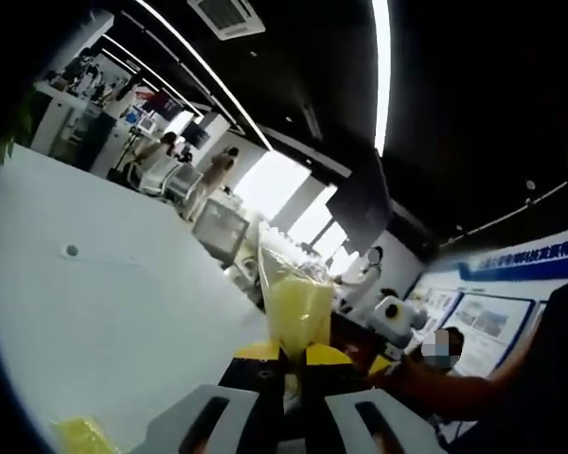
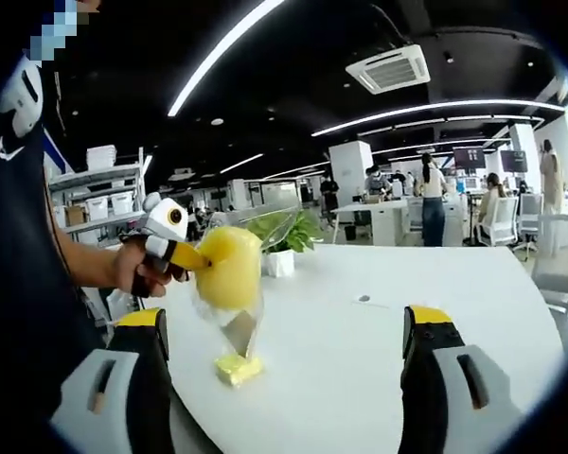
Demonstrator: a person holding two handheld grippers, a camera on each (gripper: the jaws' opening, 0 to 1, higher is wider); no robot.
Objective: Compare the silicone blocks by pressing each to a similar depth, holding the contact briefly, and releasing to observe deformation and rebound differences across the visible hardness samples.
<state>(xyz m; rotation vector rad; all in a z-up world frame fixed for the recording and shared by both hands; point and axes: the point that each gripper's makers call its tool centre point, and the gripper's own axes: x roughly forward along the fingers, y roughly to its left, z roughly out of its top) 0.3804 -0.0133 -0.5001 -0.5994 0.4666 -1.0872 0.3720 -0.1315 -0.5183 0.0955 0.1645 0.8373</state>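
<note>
While the left gripper [image 2: 197, 257] holds a bagged yellow block [image 2: 229, 268] clenched in its fingers, lifted above the bench [image 2: 360, 359], a second yellow block [image 2: 238, 366] lies on the bench directly under the bag. The right gripper [image 2: 284, 378] stands released, fingers wide, with that lower block between them and ahead, nearer its left finger.
</note>
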